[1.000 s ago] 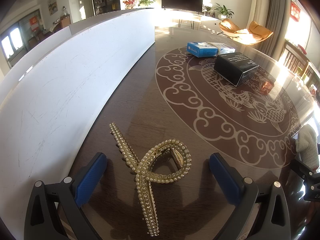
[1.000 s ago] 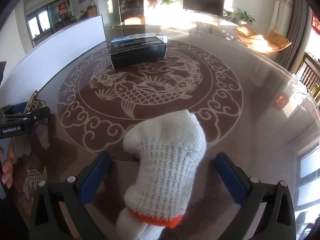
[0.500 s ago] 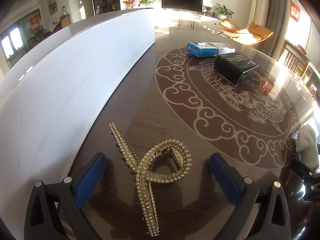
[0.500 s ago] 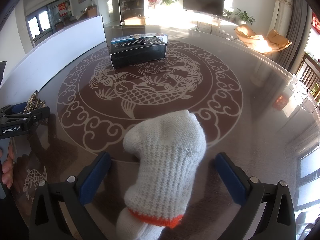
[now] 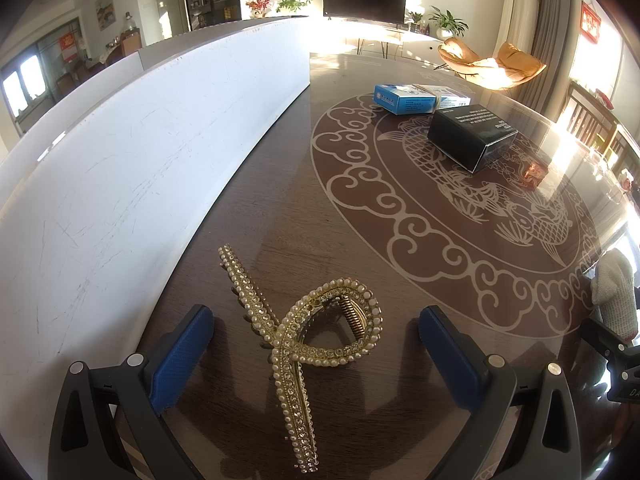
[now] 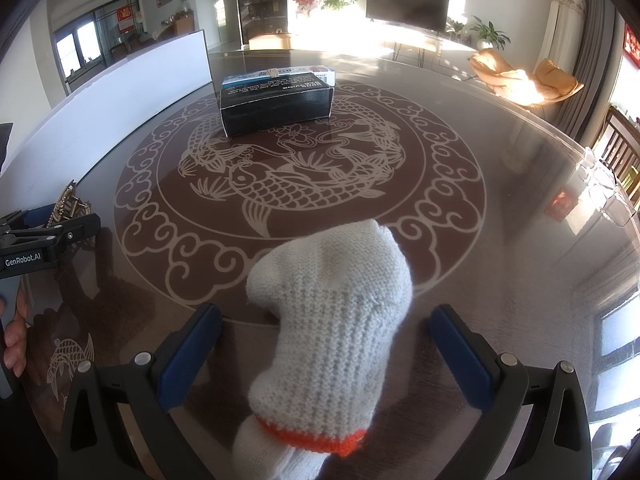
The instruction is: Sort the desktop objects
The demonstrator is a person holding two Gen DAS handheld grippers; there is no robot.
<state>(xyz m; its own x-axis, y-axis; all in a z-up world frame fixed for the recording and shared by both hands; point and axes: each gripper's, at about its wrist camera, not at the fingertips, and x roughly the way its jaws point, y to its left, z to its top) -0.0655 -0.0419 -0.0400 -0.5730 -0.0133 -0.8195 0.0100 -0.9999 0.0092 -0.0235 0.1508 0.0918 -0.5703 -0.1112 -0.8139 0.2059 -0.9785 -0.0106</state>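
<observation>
Firstly, in the left wrist view a white board is seen along the left of the frame. At lower centre the pearl hair claw lies on the table, between the wide-open fingers of the left gripper, untouched. At upper right a blue box and a black box are seen, both closed. In the right wrist view the white knitted glove lies at lower centre between the spread fingers of the right gripper; nothing is held.

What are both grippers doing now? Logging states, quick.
Left gripper: open around the hair clip.
Right gripper: open around the glove.
</observation>
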